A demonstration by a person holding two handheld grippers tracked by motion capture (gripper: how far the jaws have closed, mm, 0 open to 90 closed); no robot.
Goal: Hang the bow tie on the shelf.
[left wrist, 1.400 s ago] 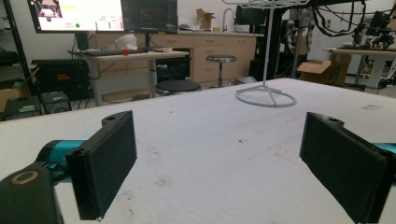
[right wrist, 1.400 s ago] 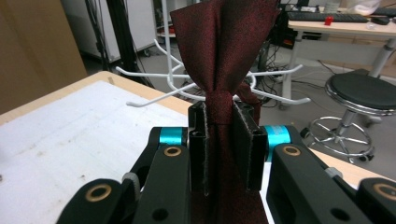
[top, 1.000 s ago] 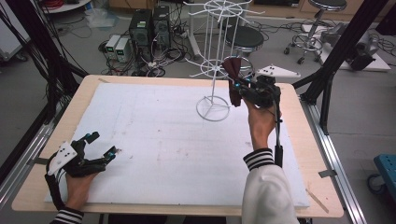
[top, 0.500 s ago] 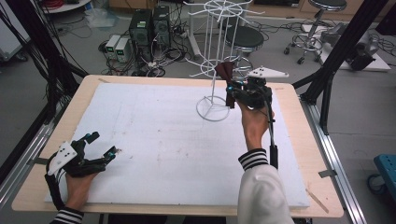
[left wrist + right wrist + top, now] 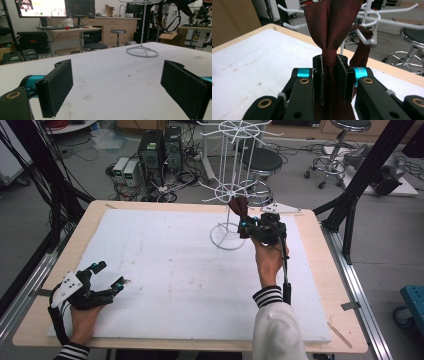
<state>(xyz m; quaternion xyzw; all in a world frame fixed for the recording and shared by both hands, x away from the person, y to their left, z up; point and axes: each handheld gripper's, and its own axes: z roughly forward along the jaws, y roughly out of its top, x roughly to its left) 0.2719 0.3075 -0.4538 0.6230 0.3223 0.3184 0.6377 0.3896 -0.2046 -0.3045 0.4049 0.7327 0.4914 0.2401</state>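
Note:
A dark red bow tie (image 5: 239, 207) (image 5: 332, 25) is pinched at its knot, with my right gripper (image 5: 248, 226) (image 5: 332, 60) shut on it. Its wings fan out above the jaws. The tie is held right beside the white wire rack (image 5: 227, 239), close to its lower ring of hooks. In the right gripper view the tie's strap (image 5: 361, 53) hangs over a rack hook (image 5: 365, 38). My left gripper (image 5: 111, 273) (image 5: 117, 75) rests on the white mat at the front left, open, with nothing between its pads. The rack's base (image 5: 142, 52) stands far ahead of it.
A white foam mat (image 5: 165, 270) covers the wooden table (image 5: 320, 270). Beyond the far edge are stools (image 5: 262, 160), computer boxes (image 5: 160, 147) and cables on the floor. Black frame posts (image 5: 360, 180) rise at the right, and a cable trails along the right forearm.
The right hand has sunk a little with the bow tie, bringing it closer to the rack's lower hooks. The left hand has stayed where it was.

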